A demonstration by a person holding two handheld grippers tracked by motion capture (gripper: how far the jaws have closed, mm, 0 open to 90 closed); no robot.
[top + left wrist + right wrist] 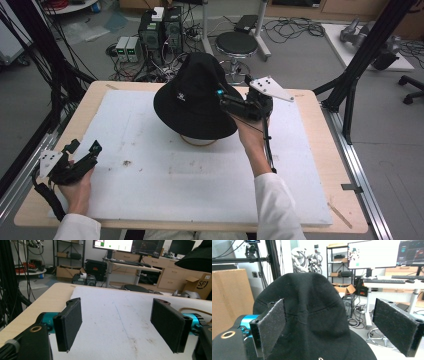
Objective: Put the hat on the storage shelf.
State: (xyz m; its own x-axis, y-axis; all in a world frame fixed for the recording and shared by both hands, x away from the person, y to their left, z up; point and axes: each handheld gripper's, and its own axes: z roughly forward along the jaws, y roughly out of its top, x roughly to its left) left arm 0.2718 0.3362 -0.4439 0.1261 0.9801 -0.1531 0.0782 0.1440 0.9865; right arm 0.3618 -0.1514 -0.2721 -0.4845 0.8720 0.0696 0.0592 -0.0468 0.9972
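Seen from above, a person works at a wooden table (310, 107) topped with a stained white foam board (200, 175). At about eight o'clock on the board, the left gripper (82, 147) rests in the person's left hand (77, 192) near the table's edge; its jaws stand wide apart with nothing between them, and the left gripper view shows only bare, smudged board between the two black pads (68, 323).

Near the board's twelve o'clock sits a black bucket hat (195, 97) with a small white logo on its crown, perched on a wooden stand whose curved base (198, 141) peeks out from under the brim at six o'clock.

At roughly three o'clock from the hat, the right gripper (225, 102) is held level in the person's right hand (250, 132), a white sleeve (275, 210) trailing toward the lower edge. Its jaws are spread wide and grip nothing; in the right gripper view the hat's crown (312, 307) rises just ahead, between the parted pads (269, 327), which do not press on the cloth.

Beyond the table, at twelve o'clock, a round black stool (236, 45) stands on the grey floor among cables.
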